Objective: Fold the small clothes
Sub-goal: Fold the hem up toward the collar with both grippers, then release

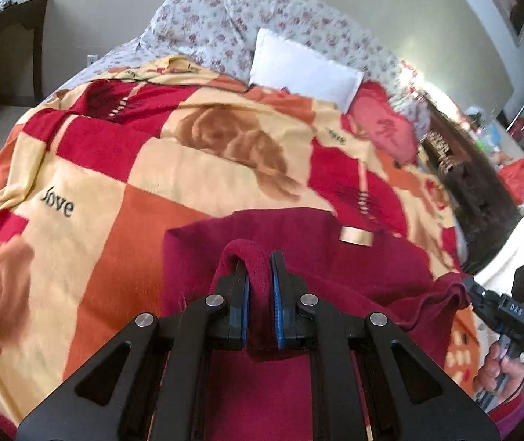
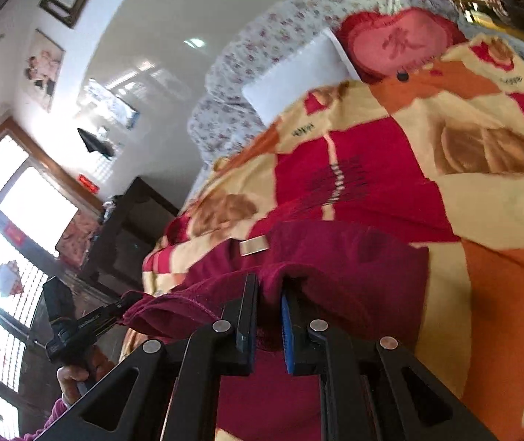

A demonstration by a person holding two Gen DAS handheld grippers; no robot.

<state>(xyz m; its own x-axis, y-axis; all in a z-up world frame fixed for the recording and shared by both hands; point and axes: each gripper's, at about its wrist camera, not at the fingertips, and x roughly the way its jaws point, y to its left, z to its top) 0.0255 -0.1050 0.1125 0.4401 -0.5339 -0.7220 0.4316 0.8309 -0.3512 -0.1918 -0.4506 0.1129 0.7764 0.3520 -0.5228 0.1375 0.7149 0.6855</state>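
Note:
A dark red knit garment (image 1: 298, 242) with a tan label (image 1: 355, 237) lies on the patterned bed blanket (image 1: 122, 198). My left gripper (image 1: 260, 261) is shut on a fold of its near edge. My right gripper (image 2: 269, 286) is shut on another part of the same edge (image 2: 335, 257), lifted a little off the blanket. In the left wrist view the right gripper (image 1: 471, 286) grips the garment's corner at the far right. In the right wrist view the left gripper (image 2: 122, 307) holds the other corner at the lower left.
A white pillow (image 1: 302, 70), floral pillows (image 1: 225, 22) and a red heart cushion (image 1: 383, 121) lie at the bed's head. A dark wood headboard side (image 1: 474, 191) runs on the right. A dark cabinet (image 2: 129, 228) stands beside the bed, near windows (image 2: 12, 220).

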